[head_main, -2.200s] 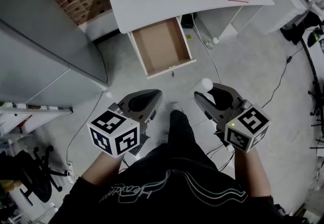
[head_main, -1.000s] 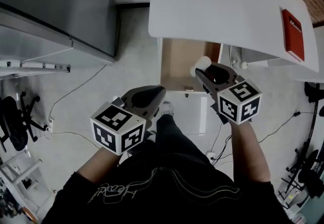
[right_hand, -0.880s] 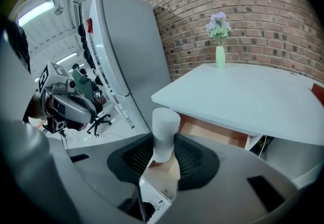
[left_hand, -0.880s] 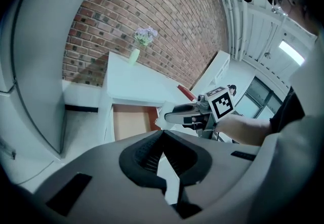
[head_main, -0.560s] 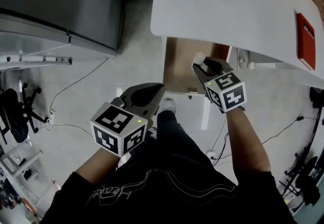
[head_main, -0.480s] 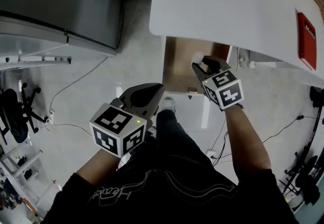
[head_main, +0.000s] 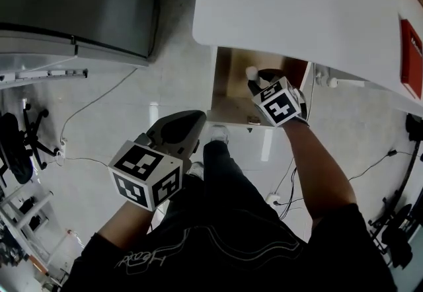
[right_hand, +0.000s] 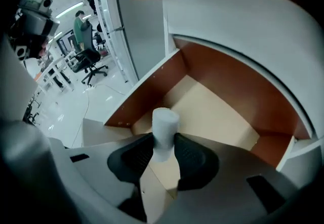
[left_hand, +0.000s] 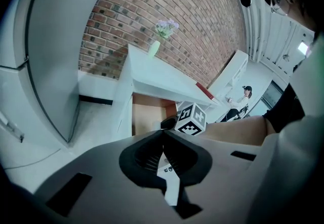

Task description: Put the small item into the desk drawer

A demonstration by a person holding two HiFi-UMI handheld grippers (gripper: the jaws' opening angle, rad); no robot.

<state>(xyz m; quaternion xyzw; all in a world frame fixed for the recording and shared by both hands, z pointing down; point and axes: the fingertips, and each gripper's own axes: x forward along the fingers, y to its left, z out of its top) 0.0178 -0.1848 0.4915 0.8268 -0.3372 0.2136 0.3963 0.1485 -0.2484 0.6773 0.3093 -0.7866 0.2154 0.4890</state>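
Note:
The small item (head_main: 252,73) is a white cylinder, clamped upright between the pads of my right gripper (head_main: 258,79). In the right gripper view the item (right_hand: 164,124) sticks up above the right gripper (right_hand: 163,151), over the pale wooden floor of the open desk drawer (right_hand: 217,111). From the head view the drawer (head_main: 228,89) juts out under the white desk (head_main: 297,6). My left gripper (head_main: 184,127) hangs low over the floor, short of the drawer front. Its jaws (left_hand: 164,133) are shut with nothing in them.
A grey cabinet (head_main: 73,0) stands left of the desk. A red book (head_main: 413,49) lies at the desk's right end, and a vase of flowers (left_hand: 155,48) stands at the back. Cables (head_main: 99,102) and an office chair (head_main: 13,142) are on the floor at left.
My right gripper has carried the white item forward from in front of the drawer to over its inside. The left gripper has stayed low and drifted slightly back.

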